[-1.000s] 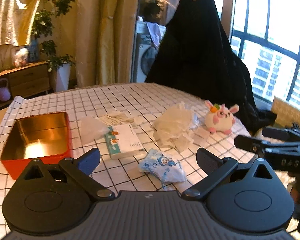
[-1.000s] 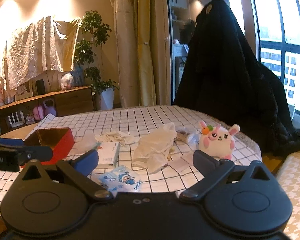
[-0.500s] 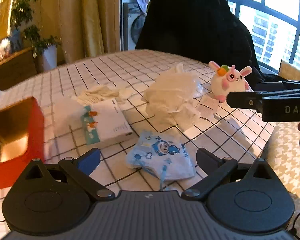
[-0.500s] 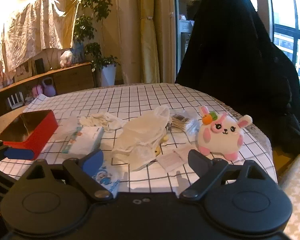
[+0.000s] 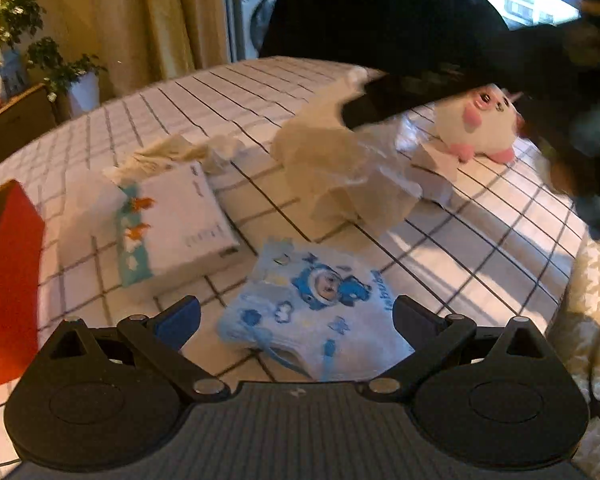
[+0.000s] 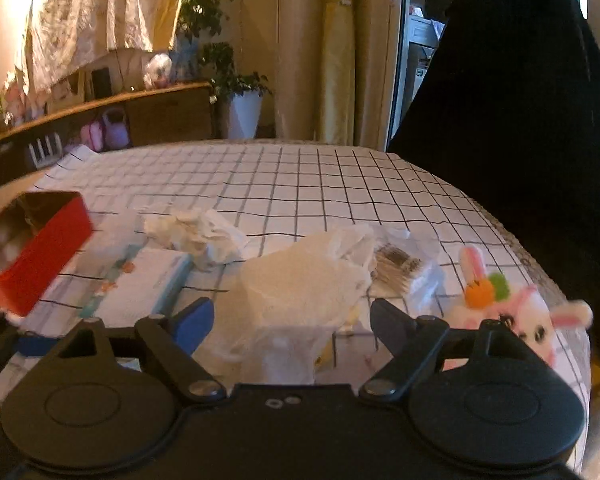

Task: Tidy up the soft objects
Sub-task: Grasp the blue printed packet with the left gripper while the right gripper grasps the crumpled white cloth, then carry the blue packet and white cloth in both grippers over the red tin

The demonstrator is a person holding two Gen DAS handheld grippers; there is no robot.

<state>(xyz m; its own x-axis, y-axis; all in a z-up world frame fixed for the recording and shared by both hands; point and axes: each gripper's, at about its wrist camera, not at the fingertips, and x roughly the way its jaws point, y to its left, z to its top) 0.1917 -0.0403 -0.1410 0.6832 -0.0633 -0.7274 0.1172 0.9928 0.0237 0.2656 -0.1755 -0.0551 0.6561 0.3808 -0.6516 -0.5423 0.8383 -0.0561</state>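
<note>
A blue cartoon-print pouch [image 5: 312, 312] lies on the checked tablecloth between the fingers of my left gripper [image 5: 296, 316], which is open and not pressing on it. My right gripper [image 6: 292, 316] hangs over a crumpled translucent plastic bag [image 6: 300, 284]. Its jaws are closing with the bag between them, the pads still apart from it. A white and pink plush bunny [image 6: 500, 312] sits to the right of that gripper. In the left wrist view the bunny [image 5: 476, 124] is at the far right, partly behind the blurred dark right gripper [image 5: 400, 100].
A red box [image 6: 40, 248] with a shiny inside stands at the left, near a white tissue pack [image 6: 140, 284] and a crumpled white cloth [image 6: 196, 232]. A clear packet of cotton swabs [image 6: 400, 268] lies behind the bag. A black-draped shape stands past the table's far right edge.
Both grippers came forward and down toward the table. The left one now frames the blue pouch. The right one swung left from the bunny to the plastic bag, and its jaws narrowed slightly.
</note>
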